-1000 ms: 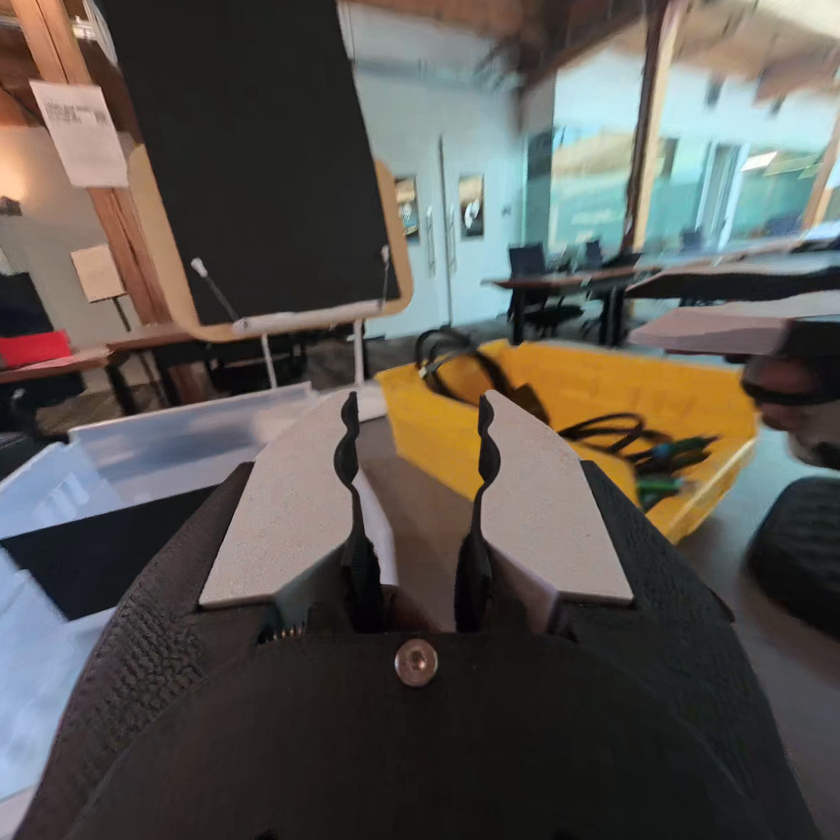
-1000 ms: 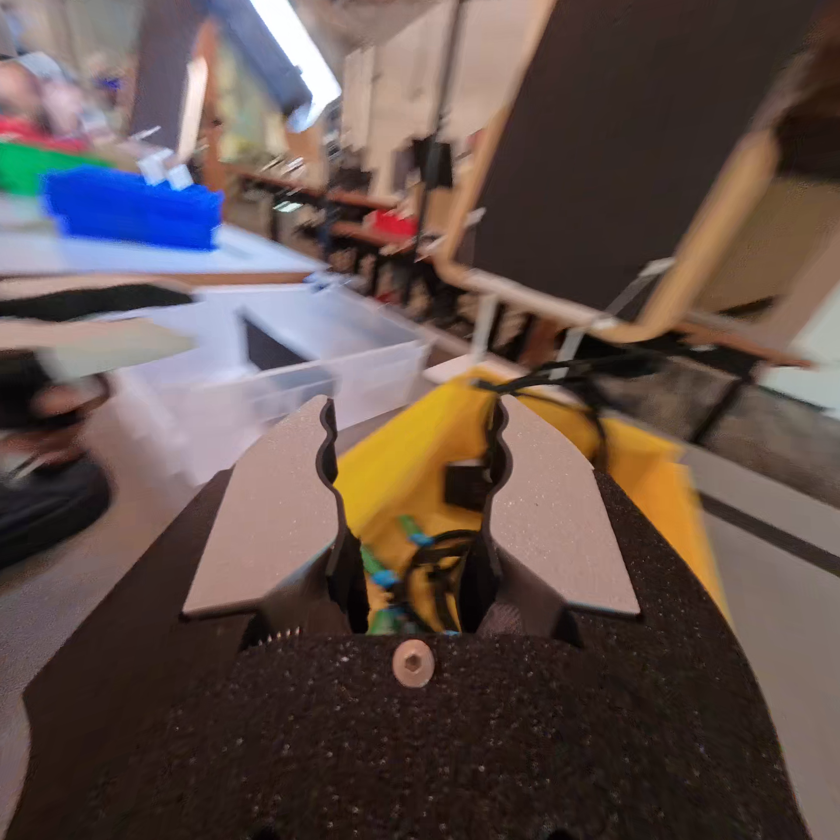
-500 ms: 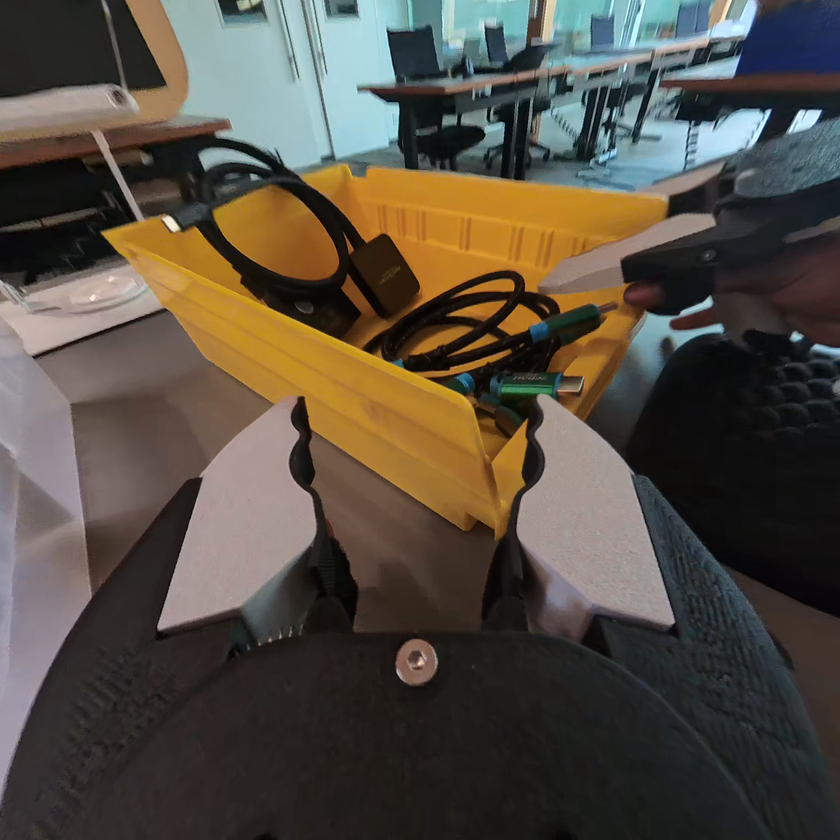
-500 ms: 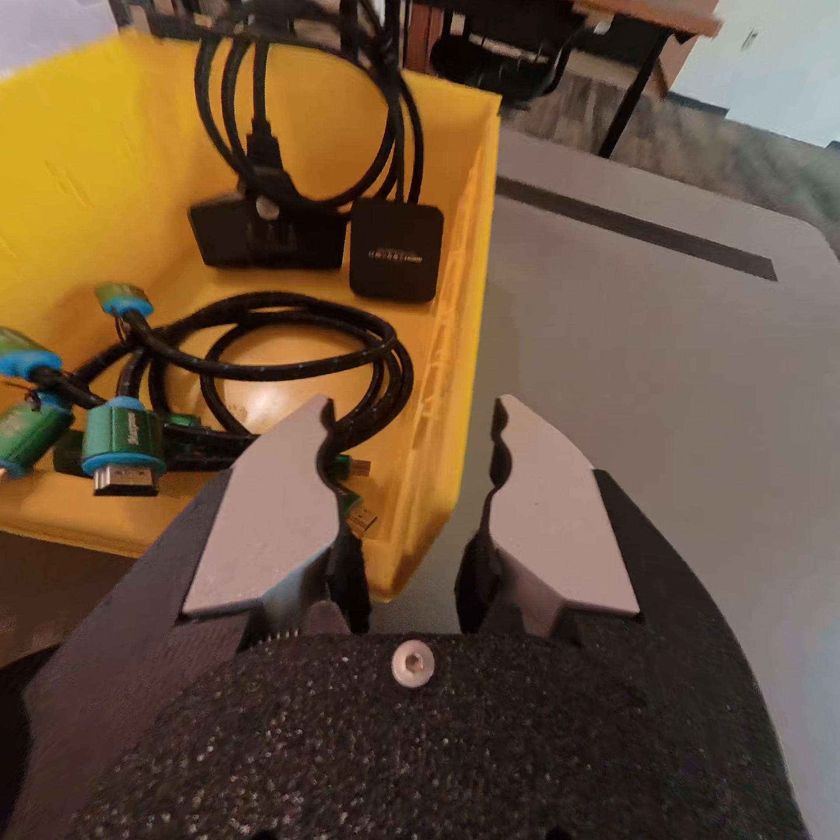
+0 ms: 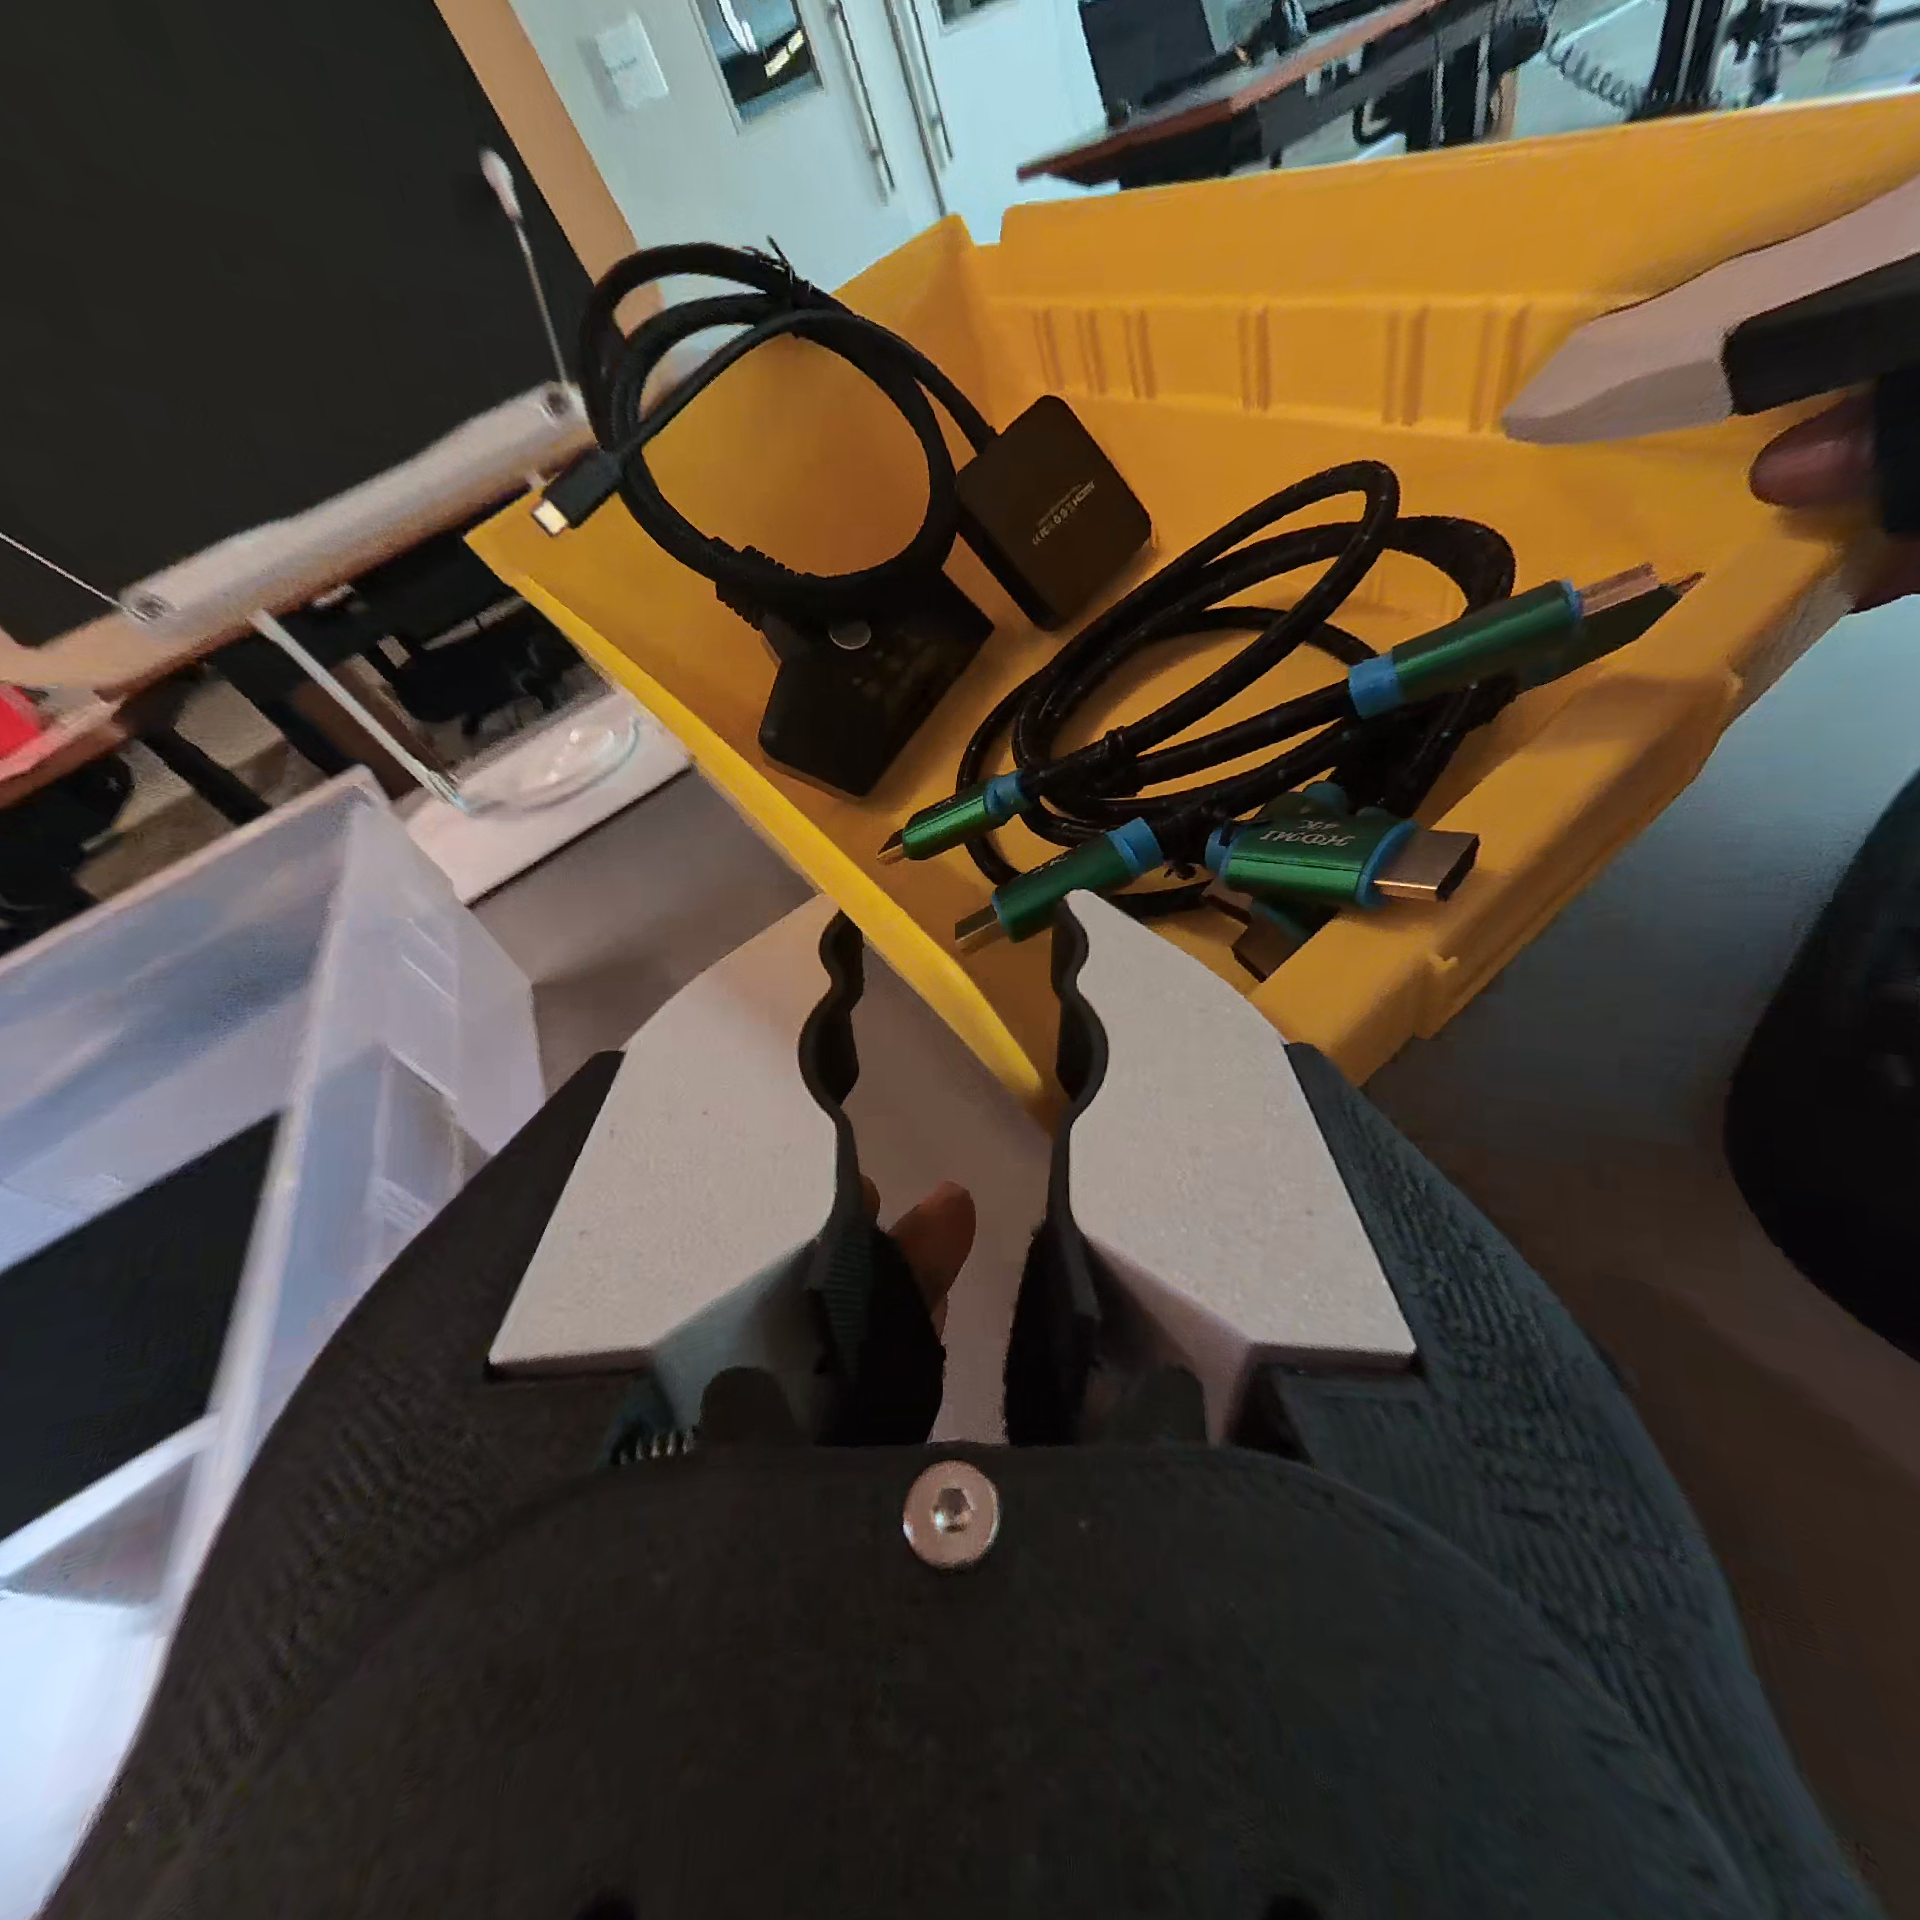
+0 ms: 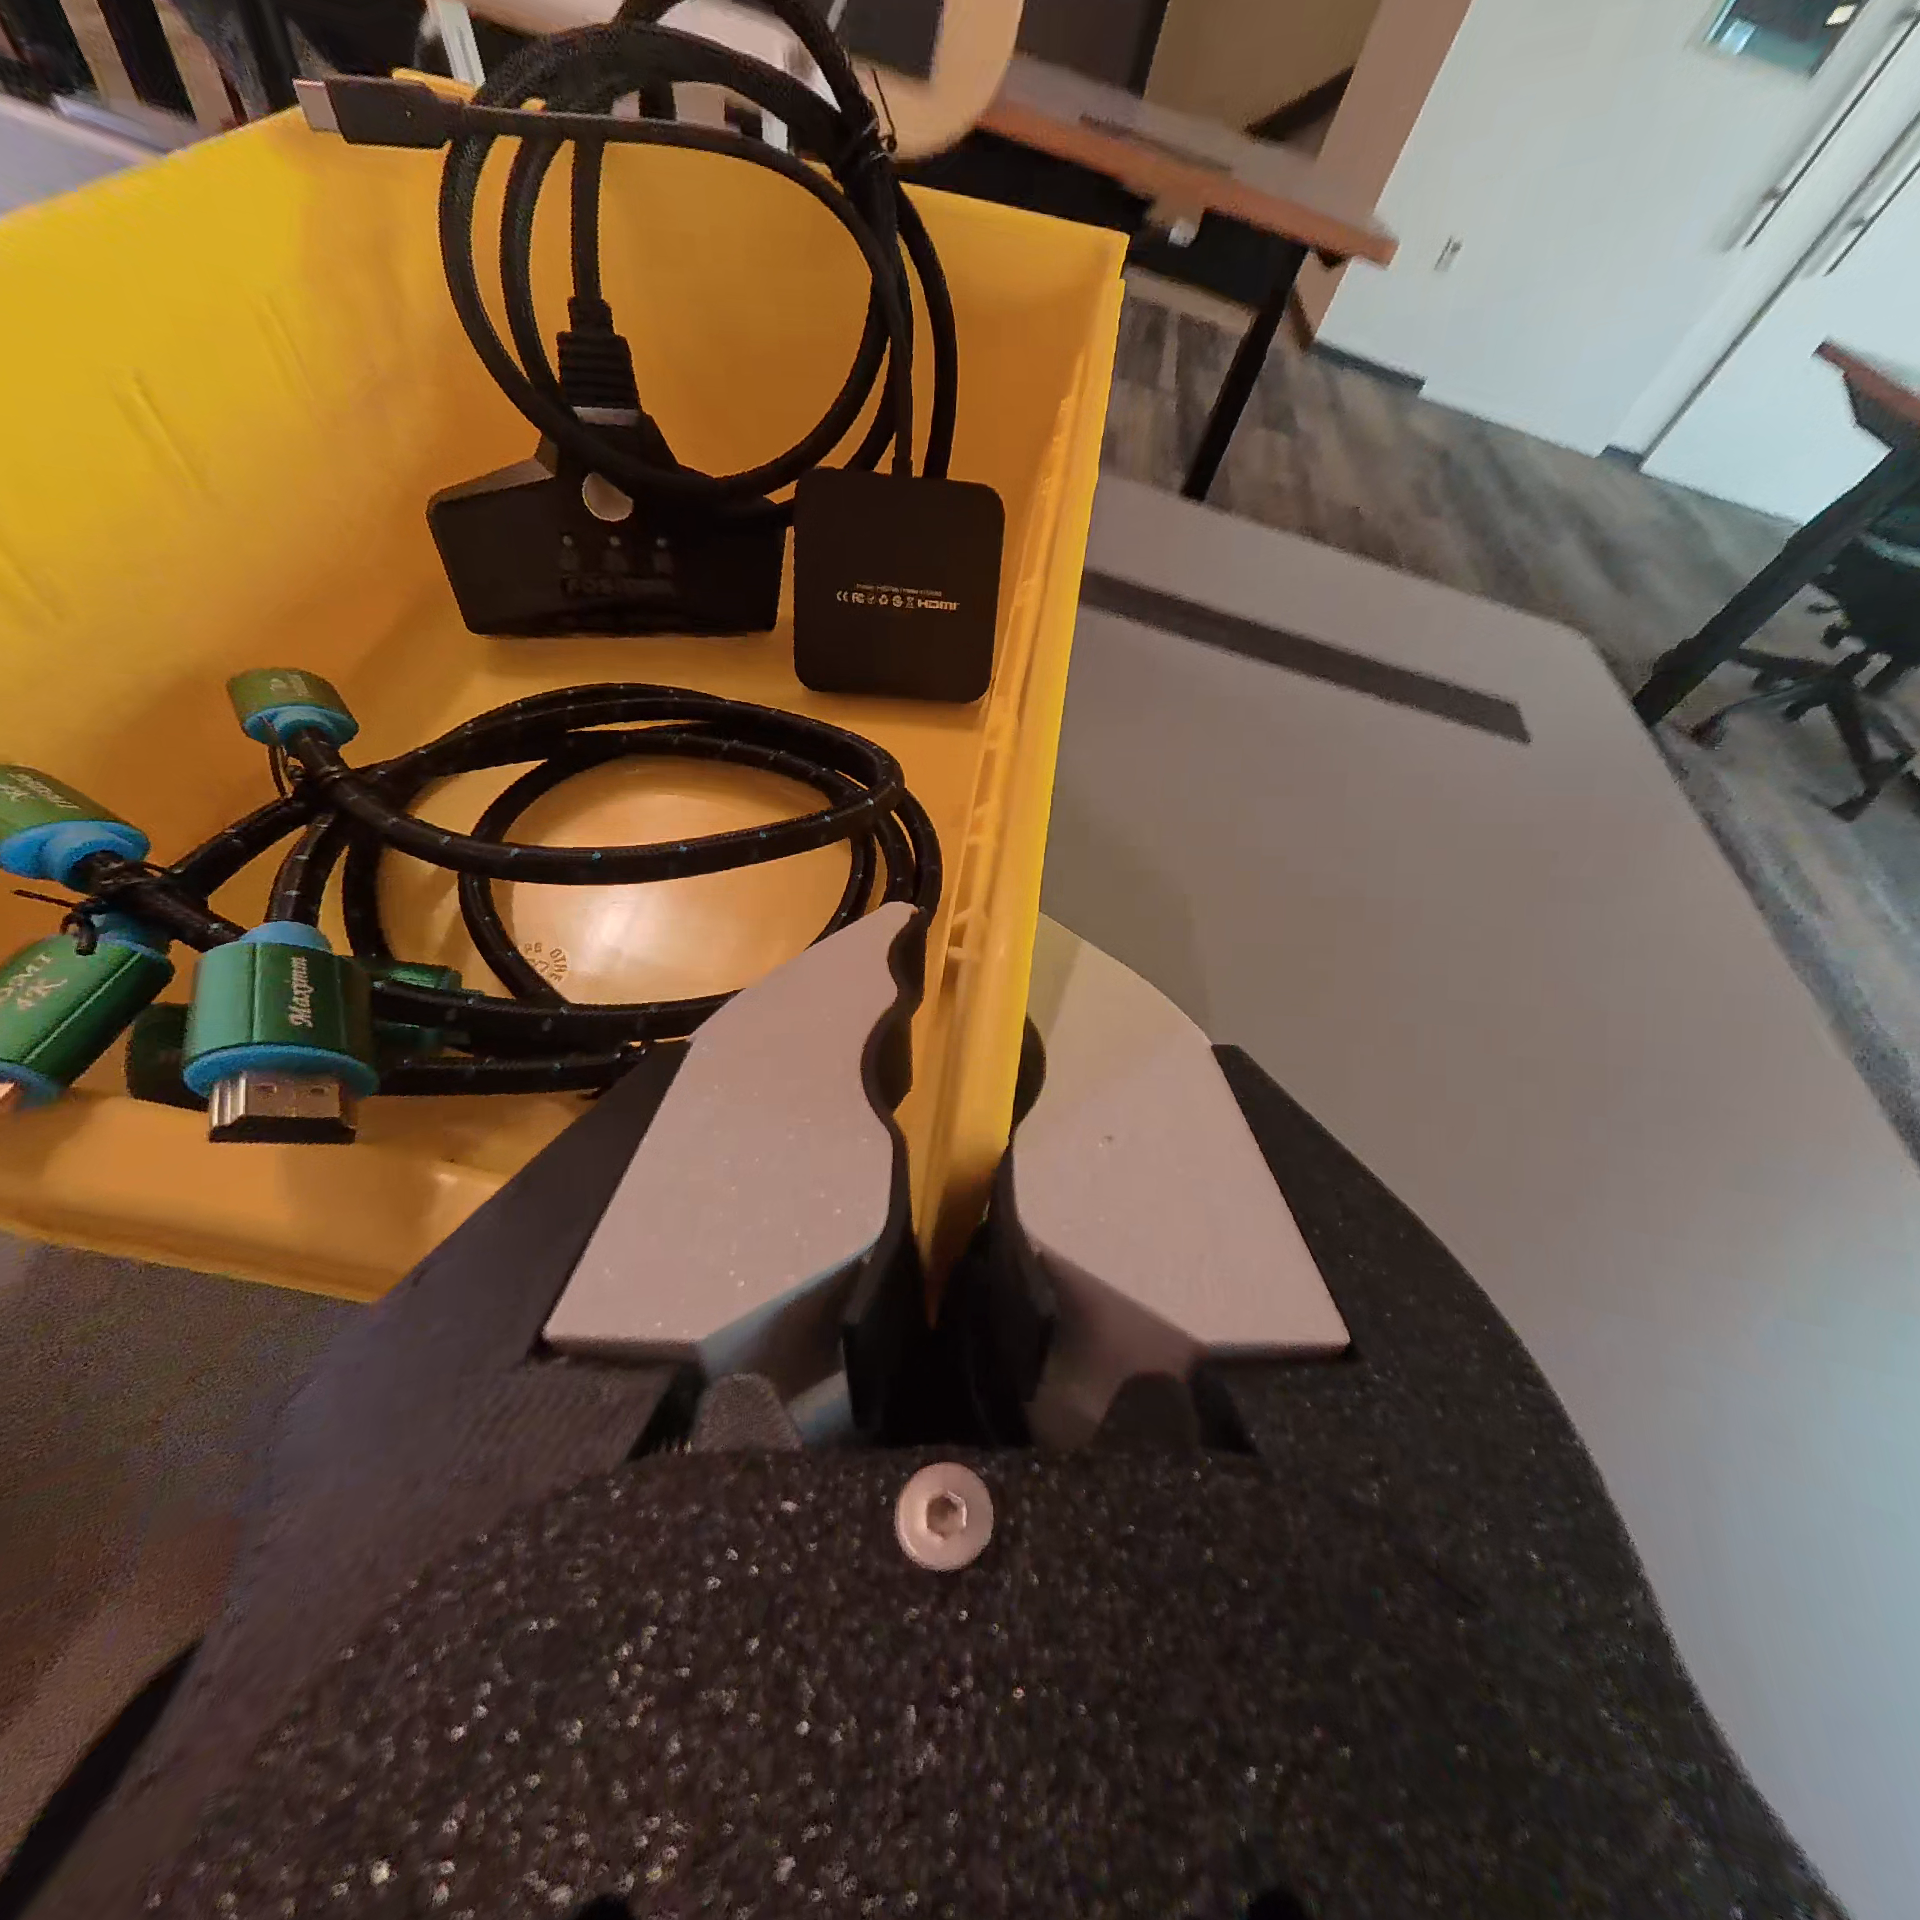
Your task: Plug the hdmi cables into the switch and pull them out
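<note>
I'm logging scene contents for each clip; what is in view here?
yellow bin: one, yellow, on the table, holds all the cable gear
HDMI switch: one, black, at the bin's back, its own cable looped above it
square box: one, black, right of the switch
HDMI cables: coiled bundle, black braid, at least four green plugs with blue collars, front of bin
clear plastic bin: one, see-through, left of the yellow bin
table: one, grey
left gripper: open, at the bin's near corner
right gripper: shut on the bin's right wall
</note>
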Demonstrator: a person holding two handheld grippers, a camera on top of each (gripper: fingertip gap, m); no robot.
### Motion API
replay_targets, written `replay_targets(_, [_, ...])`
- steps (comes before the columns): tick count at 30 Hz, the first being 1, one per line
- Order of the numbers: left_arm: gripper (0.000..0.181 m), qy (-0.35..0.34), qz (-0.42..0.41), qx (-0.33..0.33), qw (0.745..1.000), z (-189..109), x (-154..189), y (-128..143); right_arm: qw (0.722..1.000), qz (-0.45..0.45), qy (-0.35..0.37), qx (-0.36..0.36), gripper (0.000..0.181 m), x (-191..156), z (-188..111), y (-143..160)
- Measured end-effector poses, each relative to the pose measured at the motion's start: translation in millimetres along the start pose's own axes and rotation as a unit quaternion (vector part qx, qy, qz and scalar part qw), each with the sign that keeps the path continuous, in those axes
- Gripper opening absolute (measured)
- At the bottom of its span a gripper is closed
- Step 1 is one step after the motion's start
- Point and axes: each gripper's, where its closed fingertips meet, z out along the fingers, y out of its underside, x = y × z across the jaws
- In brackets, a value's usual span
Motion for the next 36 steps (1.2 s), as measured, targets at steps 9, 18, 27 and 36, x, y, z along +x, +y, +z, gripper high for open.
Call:
replay_targets(9, [0.034, -0.08, 0.025, 0.053, 0.995, -70.6, -79.2, -57.3, 0.995, -0.025, -0.027, 0.089, 0.011, -50.5, -28.9, -108.2])
replay_targets(18, [0.034, -0.233, 0.037, -0.005, 0.972, -189.7, -196.9, -32.8, 0.967, -0.035, -0.195, 0.158, 0.013, -212.6, -8.6, -187.7])
replay_targets(27, [0.034, -0.354, 0.058, -0.121, 0.926, -342.8, -268.6, 38.3, 0.888, 0.043, -0.412, 0.202, 0.018, -415.8, -30.8, -196.1])
replay_targets(36, [0.026, -0.361, 0.051, -0.201, 0.909, -393.2, -285.1, 130.7, 0.884, 0.029, -0.44, 0.158, 0.025, -508.4, -43.5, -127.0])
